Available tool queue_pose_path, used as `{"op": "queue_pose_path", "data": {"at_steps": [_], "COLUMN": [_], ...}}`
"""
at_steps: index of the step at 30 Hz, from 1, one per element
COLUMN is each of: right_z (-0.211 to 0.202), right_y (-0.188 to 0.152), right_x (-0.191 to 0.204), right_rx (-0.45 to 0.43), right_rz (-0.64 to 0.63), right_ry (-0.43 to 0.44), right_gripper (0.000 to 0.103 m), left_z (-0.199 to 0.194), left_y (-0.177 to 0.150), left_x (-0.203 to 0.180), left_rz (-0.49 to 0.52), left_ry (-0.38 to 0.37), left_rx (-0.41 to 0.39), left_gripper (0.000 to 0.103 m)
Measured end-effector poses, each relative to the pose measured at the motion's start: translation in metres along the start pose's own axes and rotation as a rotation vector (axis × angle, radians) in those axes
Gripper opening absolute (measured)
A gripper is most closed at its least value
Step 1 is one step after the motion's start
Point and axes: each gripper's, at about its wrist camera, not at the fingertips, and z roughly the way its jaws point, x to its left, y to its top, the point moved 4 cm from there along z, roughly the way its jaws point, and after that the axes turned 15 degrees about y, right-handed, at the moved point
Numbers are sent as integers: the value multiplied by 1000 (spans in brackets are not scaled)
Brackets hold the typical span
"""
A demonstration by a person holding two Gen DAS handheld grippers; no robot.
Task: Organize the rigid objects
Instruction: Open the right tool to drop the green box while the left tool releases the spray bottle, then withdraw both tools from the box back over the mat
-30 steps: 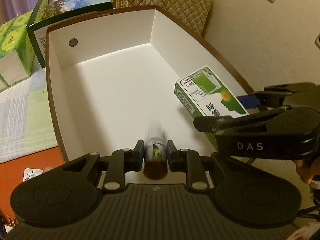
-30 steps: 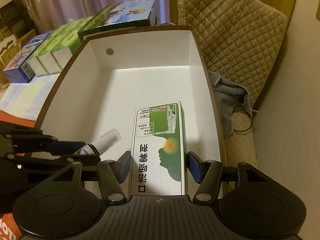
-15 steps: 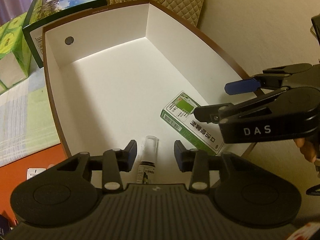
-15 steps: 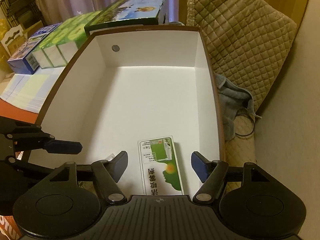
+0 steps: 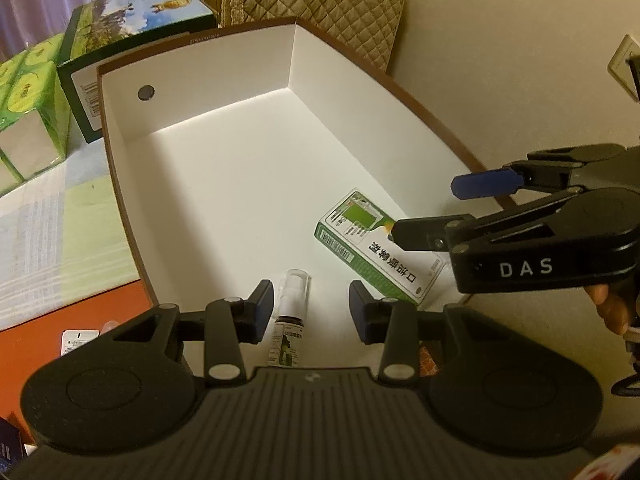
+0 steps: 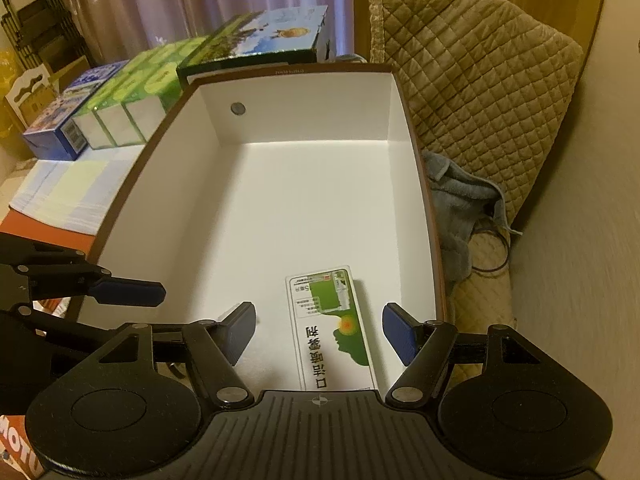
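Note:
A white box with a brown rim (image 5: pixel 120 208) (image 6: pixel 434 216) holds two items at its near end. A small spray bottle (image 5: pixel 289 320) lies on the box floor below my open left gripper (image 5: pixel 310 306). A green and white medicine carton (image 5: pixel 376 252) (image 6: pixel 334 330) lies flat to its right, below my open right gripper (image 6: pixel 320 330). Both grippers are empty and hover above the near end of the box. The right gripper (image 5: pixel 460 208) shows in the left wrist view, and the left gripper's blue fingertip (image 6: pixel 128 294) shows in the right wrist view.
Green tissue boxes (image 5: pixel 28 120) (image 6: pixel 128 108), a landscape-print carton (image 5: pixel 132 24) (image 6: pixel 264 36) and a blue box (image 6: pixel 60 120) stand behind and left of the white box. A quilted cushion (image 6: pixel 480 92) and grey cloth (image 6: pixel 460 196) lie to the right. An orange tabletop (image 5: pixel 52 328) is left.
Both grippers opened and let go: the spray bottle and the carton now lie on the box floor. Both grippers have risen and drawn back from them.

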Motion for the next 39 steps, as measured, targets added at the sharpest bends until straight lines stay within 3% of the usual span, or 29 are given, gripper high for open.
{"op": "queue_pose_path", "data": {"at_steps": [15, 22, 27, 39], "right_z": [-51, -64, -60, 0], "right_y": [-14, -35, -52, -84], "right_x": [38, 78, 114, 187], "right_rx": [-155, -212, -237, -125], "right_rz": [43, 85, 105, 147], "right_ry": [22, 27, 34, 131], "right_gripper": [67, 67, 67, 67], "left_z": [-75, -111, -124, -133], "left_y": [-17, -50, -80, -160], "left_x": [39, 89, 139, 249], "left_rz": [-65, -88, -134, -267], "left_ry": [-17, 2, 55, 183], "left_rx": [-132, -182, -180, -91], "left_gripper": [40, 45, 45, 45]}}
